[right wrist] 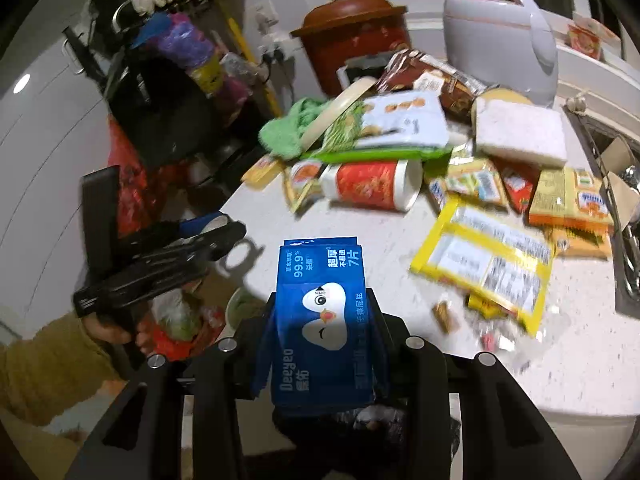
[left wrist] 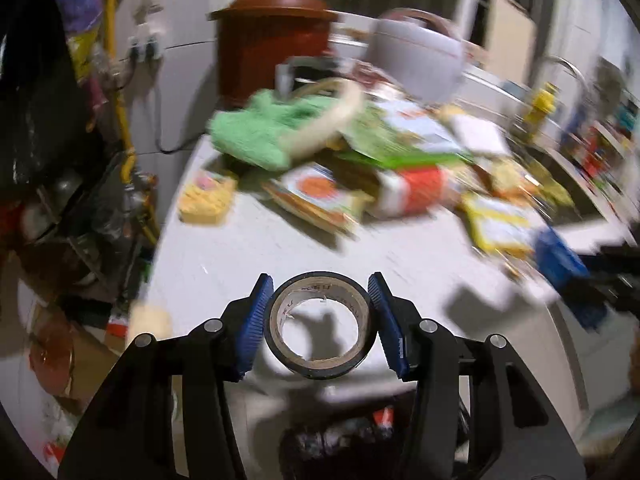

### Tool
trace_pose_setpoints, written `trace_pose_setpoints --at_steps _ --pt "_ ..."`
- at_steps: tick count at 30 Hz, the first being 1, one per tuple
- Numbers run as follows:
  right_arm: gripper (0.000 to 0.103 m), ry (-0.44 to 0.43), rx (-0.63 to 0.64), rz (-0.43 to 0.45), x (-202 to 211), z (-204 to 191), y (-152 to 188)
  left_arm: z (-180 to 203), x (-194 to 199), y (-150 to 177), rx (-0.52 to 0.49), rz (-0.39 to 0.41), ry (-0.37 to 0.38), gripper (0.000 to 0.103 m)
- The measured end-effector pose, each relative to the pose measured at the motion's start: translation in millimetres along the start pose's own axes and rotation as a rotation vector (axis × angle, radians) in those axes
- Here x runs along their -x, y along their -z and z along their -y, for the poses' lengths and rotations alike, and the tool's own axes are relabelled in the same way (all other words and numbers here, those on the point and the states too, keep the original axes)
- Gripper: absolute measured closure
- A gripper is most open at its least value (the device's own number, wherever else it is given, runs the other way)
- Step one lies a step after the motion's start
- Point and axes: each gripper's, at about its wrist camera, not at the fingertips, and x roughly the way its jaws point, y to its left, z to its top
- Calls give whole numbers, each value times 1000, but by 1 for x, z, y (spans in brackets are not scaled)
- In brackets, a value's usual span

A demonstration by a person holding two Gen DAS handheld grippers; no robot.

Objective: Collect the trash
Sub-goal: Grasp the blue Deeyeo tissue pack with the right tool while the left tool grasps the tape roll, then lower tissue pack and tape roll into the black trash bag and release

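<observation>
so, status per item:
left gripper (left wrist: 320,320): black tape roll (left wrist: 322,326) sits between the blue pads, roll axis facing the camera. left pad looks to touch the roll's rim, right pad looks a hair off it; cannot tell for sure if it's clamped. frame is motion-blurred.
tape roll position: above the near rounded edge of the white counter (left wrist: 280,248), its shadow falls on the counter through the core.
right gripper (right wrist: 322,332): narrow, clamped on a blue wet-wipe packet (right wrist: 320,320); fingers mostly hidden behind the packet, which bulges out past both sides.
packet position: lifted off the counter, over its near edge, printed face up, one end pointing away from the camera.
below grippers: dark bin bag (left wrist: 340,440) with scraps inside, visible under both grippers at the counter's edge.
left gripper from the right view: black body at left, held by a hand (right wrist: 116,330) in a mustard sleeve (right wrist: 48,364), off the counter's left edge.
remaining trash: pile across the far and right counter — red-and-white cup (right wrist: 372,184) on its side, yellow wrapper (right wrist: 488,260), green-edged snack bag (right wrist: 392,124), orange packets (right wrist: 568,200), small scraps near the yellow wrapper.
other: green cloth (right wrist: 288,128), white sponge block (right wrist: 520,132), brown lidded pot (right wrist: 352,36), pale rice cooker (right wrist: 500,32) at the back; sink (right wrist: 624,216) at right.
</observation>
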Motion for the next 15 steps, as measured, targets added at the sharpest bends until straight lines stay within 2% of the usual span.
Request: trace_pose_setpoints --at_steps 3,5,6,10,15 --pt "63 -5 5 -62 1 -2 22 20 12 34 -36 -85 86 54" --pt "63 0 7 -127 -7 -2 43 30 4 56 -55 -158 116 54" --pt "63 3 5 -166 -15 -1 57 35 -8 74 -47 -223 131 54" --pt "63 31 -19 -279 -52 10 100 48 -53 122 -40 -369 169 54" --pt "63 79 -85 -401 -107 36 153 55 -109 169 -25 -507 156 54"
